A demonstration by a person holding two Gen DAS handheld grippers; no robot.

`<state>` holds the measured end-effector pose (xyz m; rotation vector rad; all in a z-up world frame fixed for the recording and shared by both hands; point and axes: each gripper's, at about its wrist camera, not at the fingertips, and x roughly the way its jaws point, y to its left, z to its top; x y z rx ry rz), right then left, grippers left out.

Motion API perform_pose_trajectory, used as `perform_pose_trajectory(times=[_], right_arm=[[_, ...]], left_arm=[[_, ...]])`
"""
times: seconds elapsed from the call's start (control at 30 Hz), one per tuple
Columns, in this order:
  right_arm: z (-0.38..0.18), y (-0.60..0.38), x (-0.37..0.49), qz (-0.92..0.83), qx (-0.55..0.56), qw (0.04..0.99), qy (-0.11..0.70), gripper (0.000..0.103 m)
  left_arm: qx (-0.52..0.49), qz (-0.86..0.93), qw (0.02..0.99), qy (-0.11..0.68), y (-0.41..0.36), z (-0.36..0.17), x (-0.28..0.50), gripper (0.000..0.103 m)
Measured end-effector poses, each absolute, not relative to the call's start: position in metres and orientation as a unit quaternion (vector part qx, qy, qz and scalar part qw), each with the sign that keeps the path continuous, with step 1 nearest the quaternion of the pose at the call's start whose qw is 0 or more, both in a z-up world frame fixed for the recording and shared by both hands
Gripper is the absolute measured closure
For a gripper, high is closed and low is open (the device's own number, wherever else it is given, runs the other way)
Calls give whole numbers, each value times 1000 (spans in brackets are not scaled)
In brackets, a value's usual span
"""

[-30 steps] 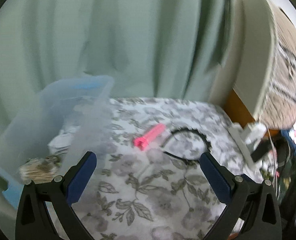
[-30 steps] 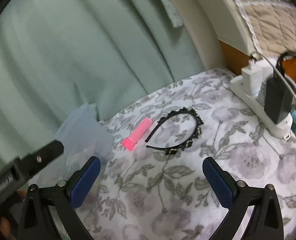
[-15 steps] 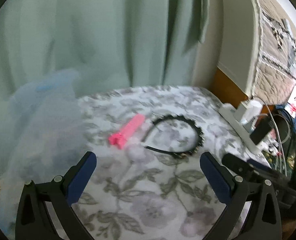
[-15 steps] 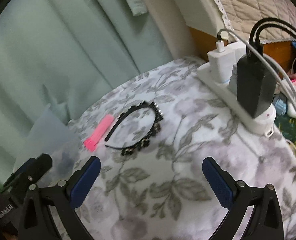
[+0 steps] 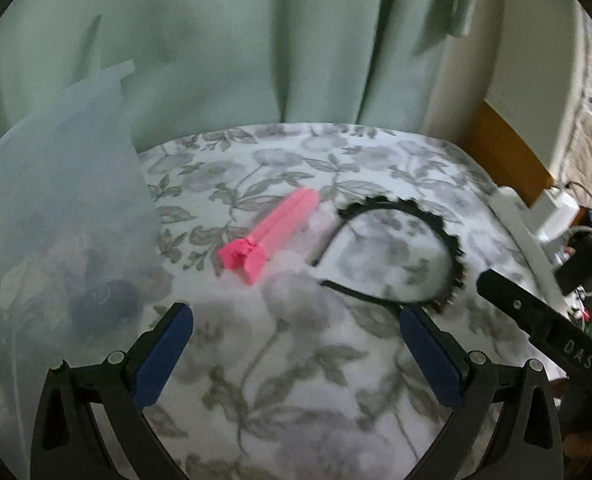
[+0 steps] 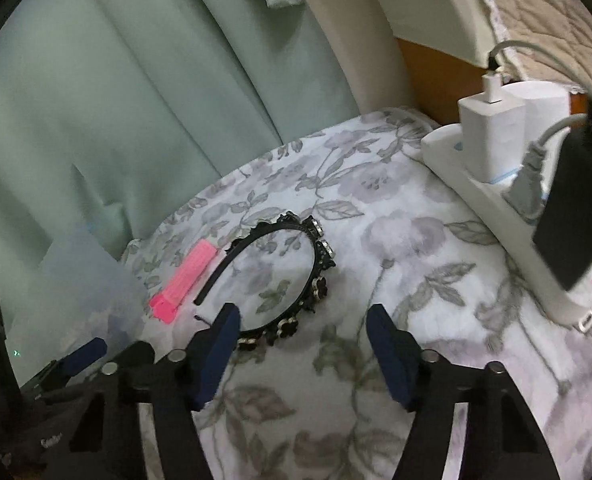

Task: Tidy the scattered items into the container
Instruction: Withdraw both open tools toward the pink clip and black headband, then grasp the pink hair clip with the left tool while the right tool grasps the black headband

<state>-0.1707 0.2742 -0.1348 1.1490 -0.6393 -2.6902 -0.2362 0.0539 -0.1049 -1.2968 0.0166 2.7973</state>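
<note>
Lying on the floral cloth (image 6: 396, 240), black headband (image 6: 316, 276) and pink clip (image 6: 188, 276) sit beside the translucent container (image 5: 56, 200). Left gripper (image 5: 296, 340) gapes wide, empty; right gripper (image 6: 304, 332) is closing, nothing between its jaws.

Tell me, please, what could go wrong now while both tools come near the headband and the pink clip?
The right tool is closing near the thin headband; nothing is between its pads yet, so it may only scrape the rim. The pink clip lies close beside it and might be pushed. The power strip with chargers is near.
</note>
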Motion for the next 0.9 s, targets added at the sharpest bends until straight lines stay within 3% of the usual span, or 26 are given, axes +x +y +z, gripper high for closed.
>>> perform_pose_trajectory(times=[0.13,0.3,0.53,0.73,0.8,0.9], right_arm=[[-145,272,-187,-892,394,73,-210,58],[-155,266,-202,-889,403,72,-207,59],[-158,258,-219,-896,403,55,-176,60],[-159,249,-229,-902,405,37,-145,61],[-159,249,-231,-902,405,36,-146,61],[-159,247,-233,-903,406,30,-141,63]], left_arm=[[-418,908,13,17,52,-112,-255,0],[-431,902,1,-38,35,-124,-282,0],[-427,904,-1,-9,41,-139,-305,3],[-424,905,17,-13,40,-146,-320,21],[-432,902,11,-8,41,-150,-327,36],[-433,901,10,-11,40,-152,-331,41]])
